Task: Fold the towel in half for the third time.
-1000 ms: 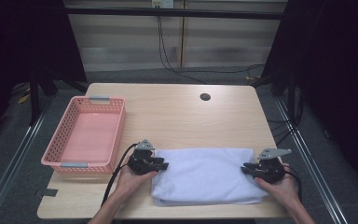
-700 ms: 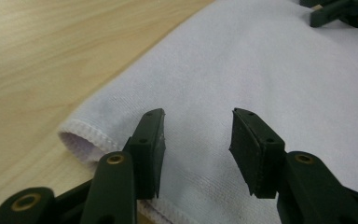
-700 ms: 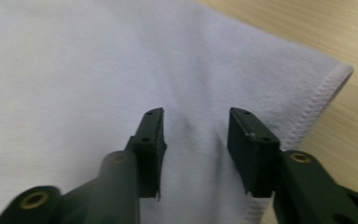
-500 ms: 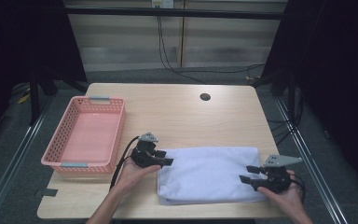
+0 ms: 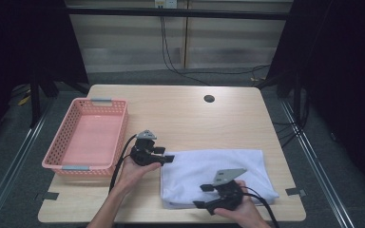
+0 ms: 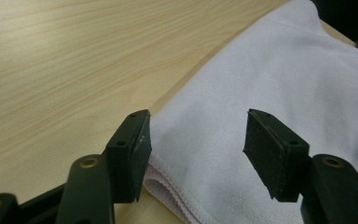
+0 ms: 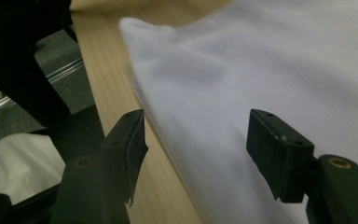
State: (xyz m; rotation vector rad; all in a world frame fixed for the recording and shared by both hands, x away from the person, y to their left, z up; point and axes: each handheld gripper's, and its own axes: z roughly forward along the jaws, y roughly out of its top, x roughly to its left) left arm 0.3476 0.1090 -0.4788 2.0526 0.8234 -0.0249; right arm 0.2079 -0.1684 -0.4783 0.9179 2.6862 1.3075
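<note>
A folded white towel (image 5: 218, 171) lies flat on the near right part of the wooden table (image 5: 180, 118). My left gripper (image 5: 170, 157) is at the towel's left edge, held by a hand. In the left gripper view it (image 6: 196, 126) stands open, its jaws on either side of the towel's (image 6: 270, 74) hemmed corner without pinching it. My right gripper (image 5: 200, 196) sits at the towel's front edge and points left. It (image 7: 196, 126) is open over the blurred towel (image 7: 261, 60) edge, with nothing held.
A pink mesh basket (image 5: 120, 135) with nothing in it stands at the left of the table, close to my left gripper. A round cable hole (image 5: 209, 99) sits at the far middle. Dark floor and rails surround the table.
My right gripper has moved from the towel's right edge round to its front edge and turned leftward. The left gripper shifted slightly away and to the right. The towel lies much as before.
</note>
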